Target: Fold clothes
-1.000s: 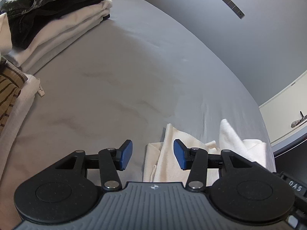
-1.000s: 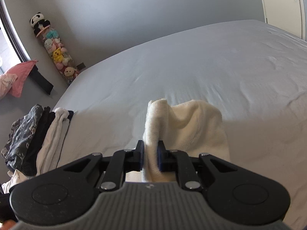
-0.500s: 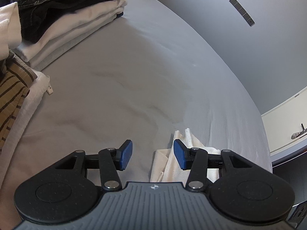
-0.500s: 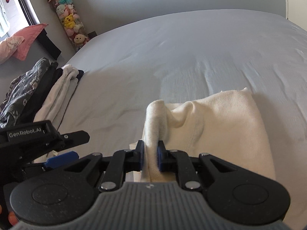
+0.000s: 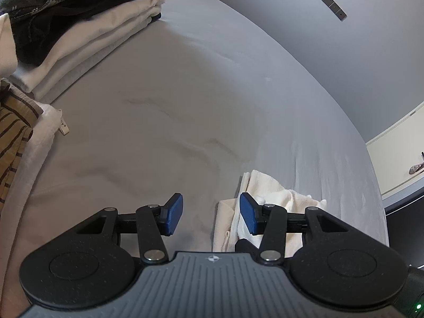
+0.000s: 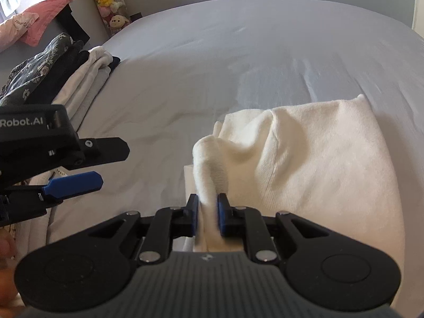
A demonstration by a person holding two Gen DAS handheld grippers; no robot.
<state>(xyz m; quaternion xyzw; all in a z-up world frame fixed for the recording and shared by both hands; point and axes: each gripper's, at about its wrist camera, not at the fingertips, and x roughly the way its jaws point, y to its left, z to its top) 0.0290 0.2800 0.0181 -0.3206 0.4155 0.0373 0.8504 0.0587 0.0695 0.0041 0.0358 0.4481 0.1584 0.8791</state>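
Note:
A cream knit garment (image 6: 312, 153) lies folded on the grey bed sheet (image 6: 238, 53). My right gripper (image 6: 208, 216) is shut on a raised fold of it at its near left edge. In the left wrist view the same garment (image 5: 267, 193) lies low right, partly behind the right finger. My left gripper (image 5: 209, 216) is open and empty, just left of the garment, over bare sheet. It also shows at the left of the right wrist view (image 6: 76, 164).
A stack of folded clothes (image 5: 79, 34), white, black and floral, sits at the bed's left edge, also in the right wrist view (image 6: 58, 71). A striped garment (image 5: 13, 137) lies nearer left. Plush toys (image 6: 108, 0) and a pink cloth (image 6: 29, 23) are beyond the bed.
My right gripper has carried the garment's fold leftward and lower, laying the garment flatter on the sheet. My left gripper has drifted left of the garment, still open.

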